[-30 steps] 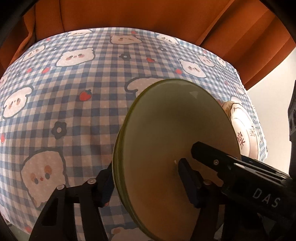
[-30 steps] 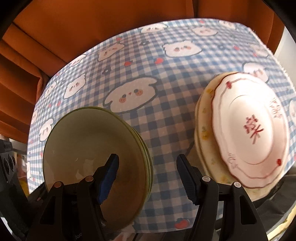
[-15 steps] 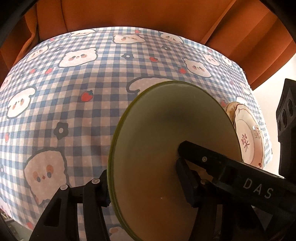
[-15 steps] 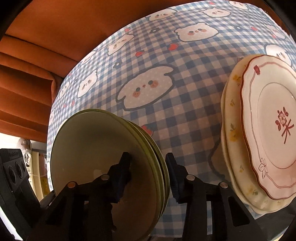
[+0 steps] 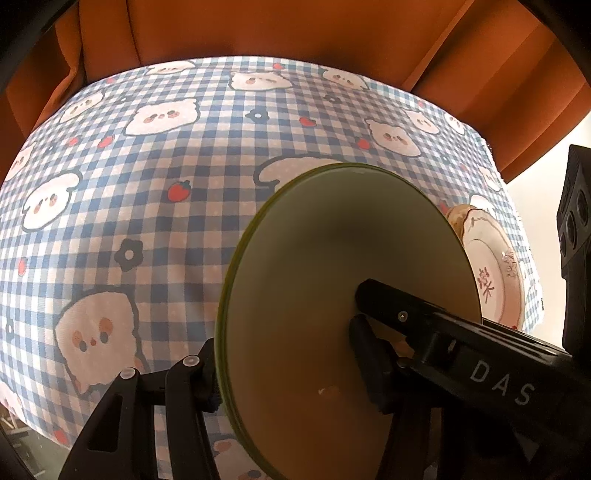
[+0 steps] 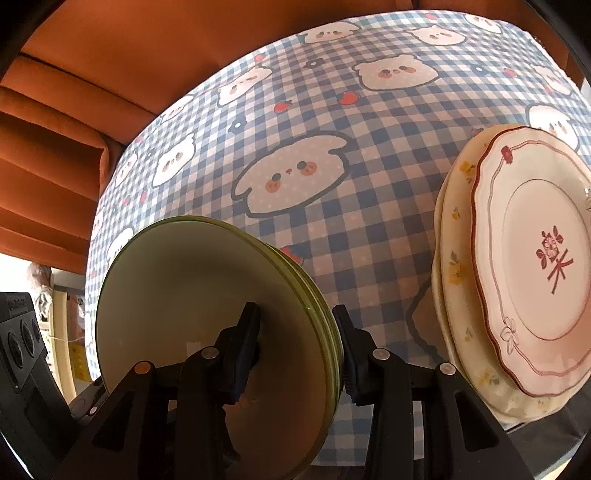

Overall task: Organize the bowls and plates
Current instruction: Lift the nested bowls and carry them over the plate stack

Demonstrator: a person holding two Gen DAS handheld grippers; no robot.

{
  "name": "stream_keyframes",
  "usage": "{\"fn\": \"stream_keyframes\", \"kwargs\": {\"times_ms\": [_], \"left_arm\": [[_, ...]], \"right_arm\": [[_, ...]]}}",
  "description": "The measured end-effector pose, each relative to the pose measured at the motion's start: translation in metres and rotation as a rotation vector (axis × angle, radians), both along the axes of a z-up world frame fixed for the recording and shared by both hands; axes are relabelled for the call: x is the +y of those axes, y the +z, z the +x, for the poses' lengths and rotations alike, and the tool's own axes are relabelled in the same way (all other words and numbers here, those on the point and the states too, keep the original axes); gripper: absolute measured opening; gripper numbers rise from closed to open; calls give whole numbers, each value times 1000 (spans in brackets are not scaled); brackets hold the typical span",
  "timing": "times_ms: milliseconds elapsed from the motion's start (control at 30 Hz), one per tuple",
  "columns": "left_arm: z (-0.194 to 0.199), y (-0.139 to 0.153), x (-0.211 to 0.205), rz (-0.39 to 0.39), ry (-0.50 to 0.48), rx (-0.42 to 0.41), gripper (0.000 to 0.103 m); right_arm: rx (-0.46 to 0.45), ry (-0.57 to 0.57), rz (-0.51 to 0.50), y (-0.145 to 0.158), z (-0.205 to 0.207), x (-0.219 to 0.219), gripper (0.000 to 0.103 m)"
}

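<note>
A stack of green plates [image 5: 351,258] is tilted up on its edge above the checked tablecloth [image 5: 147,184]. My left gripper [image 5: 288,354] is shut on it, one pad under the rim and one on the top face. In the right wrist view the same green plates [image 6: 184,295] sit between the pads of my right gripper [image 6: 295,336], which is shut on the rim from the other side. One right gripper finger lies across the plate face in the left wrist view. A white plate with a red rim [image 6: 535,266] rests on a cream floral plate [image 6: 454,258] at the right.
The bear-print tablecloth [image 6: 332,129] covers the whole table. Orange curtain [image 5: 295,29] hangs behind it. The red-rimmed plate [image 5: 491,273] lies near the table's right edge. The left gripper's black body [image 6: 22,332] shows at the lower left of the right wrist view.
My right gripper stood open beside the green plates and has shut on their rim. The left gripper kept its hold, and the stack has barely moved.
</note>
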State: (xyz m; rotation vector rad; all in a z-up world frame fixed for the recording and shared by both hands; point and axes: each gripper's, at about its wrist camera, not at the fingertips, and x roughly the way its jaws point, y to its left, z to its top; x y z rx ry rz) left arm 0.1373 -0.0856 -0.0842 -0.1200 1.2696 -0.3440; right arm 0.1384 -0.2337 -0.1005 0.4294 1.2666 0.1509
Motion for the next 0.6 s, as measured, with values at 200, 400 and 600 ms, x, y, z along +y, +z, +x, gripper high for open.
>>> {"fn": "stream_keyframes", "kwargs": {"times_ms": [200,400,600], "left_arm": [[-5,24,18,-18,-24,-27,57],[-11,46,37,-35,-40,-67,57],[-20,57,45,-52,-53,-83,57]], "right_arm": [[-25,-26,-18,21,-8,13,43],[-74,-54,-31,48,-19,32,43],[-103,-76,-46,66,-31,46,43]]}}
